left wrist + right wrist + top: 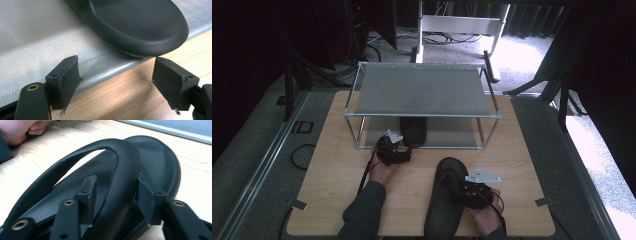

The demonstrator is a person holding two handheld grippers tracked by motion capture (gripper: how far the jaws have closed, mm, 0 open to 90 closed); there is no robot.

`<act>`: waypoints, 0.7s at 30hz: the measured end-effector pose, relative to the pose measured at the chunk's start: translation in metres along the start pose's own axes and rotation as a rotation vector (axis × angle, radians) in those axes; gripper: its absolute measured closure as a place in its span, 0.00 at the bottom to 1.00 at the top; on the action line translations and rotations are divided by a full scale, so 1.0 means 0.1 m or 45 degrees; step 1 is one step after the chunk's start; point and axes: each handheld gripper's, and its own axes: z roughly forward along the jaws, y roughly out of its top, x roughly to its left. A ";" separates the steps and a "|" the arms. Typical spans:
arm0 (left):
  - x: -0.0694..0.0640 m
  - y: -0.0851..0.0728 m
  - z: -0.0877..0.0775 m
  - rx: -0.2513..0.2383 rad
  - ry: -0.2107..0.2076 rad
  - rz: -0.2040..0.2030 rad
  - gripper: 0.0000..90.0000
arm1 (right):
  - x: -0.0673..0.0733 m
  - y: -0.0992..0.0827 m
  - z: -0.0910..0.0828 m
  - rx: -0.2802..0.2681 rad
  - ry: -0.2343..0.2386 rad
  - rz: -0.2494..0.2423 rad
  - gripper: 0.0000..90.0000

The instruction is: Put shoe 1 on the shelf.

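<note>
Black rubber is what both hands deal with here: one flip-flop (413, 131) lies on the lower grey shelf of the metal rack (422, 114) at the far side of the wooden table (332, 165), its rounded end just overhanging the shelf's front edge, and its mate, the second flip-flop (444, 197), lies near the person's edge of the table. The left gripper (393, 150) rests just in front of the shelved sandal with its jaws spread and nothing between them, wood and grey shelf liner showing in the gap; that reads as a hand parked after setting the sandal down, low and level so it can slide back without catching the rack. The right gripper (116, 195) has come at the strap of the second flip-flop from the side, one pad inside the arch of the strap and one outside it, so that the strap works as a handle for lifting. Its jaws sit tight against the strap on both sides, pinching it, probably in order to carry this sandal up beside the first
</note>
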 end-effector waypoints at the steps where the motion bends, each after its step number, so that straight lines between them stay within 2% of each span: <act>1: 0.00 0.00 0.00 0.000 0.000 0.000 0.25 | -0.01 0.01 0.00 0.002 0.007 0.007 0.59; 10: 0.00 0.00 0.00 -0.003 -0.002 -0.004 0.25 | -0.01 0.11 0.10 0.011 0.021 -0.047 0.73; 13: 0.00 0.00 -0.01 -0.004 -0.001 -0.005 0.25 | -0.01 0.13 0.14 0.019 0.019 -0.052 0.72; 14: 0.00 -0.01 -0.01 -0.005 -0.002 -0.006 0.25 | -0.01 0.14 0.17 0.029 -0.002 -0.049 0.70; 16: 0.01 -0.01 -0.01 -0.006 -0.002 -0.008 0.25 | -0.02 0.14 0.17 0.024 0.011 -0.038 0.76; 21: 0.01 -0.01 -0.01 -0.006 -0.002 -0.008 0.25 | -0.02 0.17 0.18 0.012 -0.020 -0.057 0.78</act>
